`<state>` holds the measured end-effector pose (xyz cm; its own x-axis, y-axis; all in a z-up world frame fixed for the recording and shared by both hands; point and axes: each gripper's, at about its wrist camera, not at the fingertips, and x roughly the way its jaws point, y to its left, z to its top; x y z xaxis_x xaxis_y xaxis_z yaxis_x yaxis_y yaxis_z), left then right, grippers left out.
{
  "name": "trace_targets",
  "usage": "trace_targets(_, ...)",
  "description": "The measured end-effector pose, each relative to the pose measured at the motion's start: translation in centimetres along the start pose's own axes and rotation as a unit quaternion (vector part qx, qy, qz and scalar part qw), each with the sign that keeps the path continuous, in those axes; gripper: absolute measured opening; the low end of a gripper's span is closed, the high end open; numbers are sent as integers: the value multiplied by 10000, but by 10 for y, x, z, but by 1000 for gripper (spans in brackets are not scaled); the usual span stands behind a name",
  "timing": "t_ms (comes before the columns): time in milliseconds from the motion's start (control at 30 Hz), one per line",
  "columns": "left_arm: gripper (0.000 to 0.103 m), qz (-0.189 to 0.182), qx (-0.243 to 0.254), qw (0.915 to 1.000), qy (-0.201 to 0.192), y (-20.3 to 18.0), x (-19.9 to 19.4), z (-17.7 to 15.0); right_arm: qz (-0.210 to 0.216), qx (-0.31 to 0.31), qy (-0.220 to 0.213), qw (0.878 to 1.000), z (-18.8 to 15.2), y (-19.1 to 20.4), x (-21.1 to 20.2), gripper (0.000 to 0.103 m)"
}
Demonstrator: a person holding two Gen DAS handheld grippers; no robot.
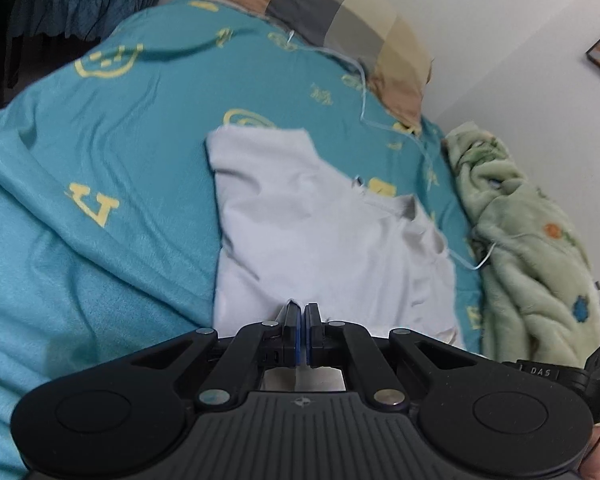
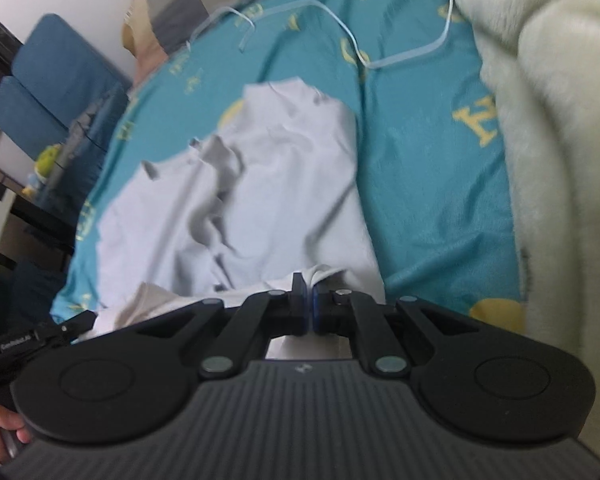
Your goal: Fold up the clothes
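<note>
The left hand-held gripper [image 1: 303, 308] has its fingers pressed together on the near edge of a white garment [image 1: 320, 240]; a sliver of cloth shows between the pads. The right hand-held gripper [image 2: 309, 286] is likewise clamped on the garment [image 2: 240, 200], with a fold of white fabric bunched up just beyond its fingertips. The garment lies spread ahead of both grippers on a bed covered by a teal sheet with yellow print [image 1: 100, 160], rumpled toward its far end. A thin pale cord [image 2: 380, 60] runs across the sheet beyond the garment. A fleecy pale-green blanket [image 1: 532, 240] sits to the right of the left gripper, and a checked pillow [image 1: 340, 12] lies far ahead. Both views are motion-blurred.
</note>
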<state>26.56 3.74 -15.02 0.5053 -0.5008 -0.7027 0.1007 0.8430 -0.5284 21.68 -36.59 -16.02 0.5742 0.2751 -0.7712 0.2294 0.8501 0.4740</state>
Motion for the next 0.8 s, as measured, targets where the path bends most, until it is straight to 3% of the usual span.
trace_targets(133, 8, -57, -38, 9999, 138, 8, 6, -2, 48, 168, 3, 9998, -2, -4, 4, 7)
trace_targets(233, 33, -54, 55, 9998, 163, 3, -7, -3, 96, 249, -6, 9996, -1, -4, -6, 10)
trace_targets(267, 36, -79, 105, 9998, 142, -1, -15, -4, 82, 266, -51, 9996, -1, -3, -14, 14)
trace_targets(367, 49, -193, 114, 9997, 43, -12, -47, -14, 18, 400, -278, 9988, -4, 0, -47, 40)
trace_targets(467, 58, -306, 25, 9995, -65, -21, -82, -28, 206, 809, -501, 9952, -13, -5, -85, 44)
trace_targets(633, 64, -521, -615, 9967, 65, -22, -126, -76, 504, 1599, -516, 9845, -52, -17, -133, 44)
trace_targets(800, 66, -628, -1455, 9866, 386, -11, -139, -123, 664, 2327, -242, 9700, -106, -27, -149, 44)
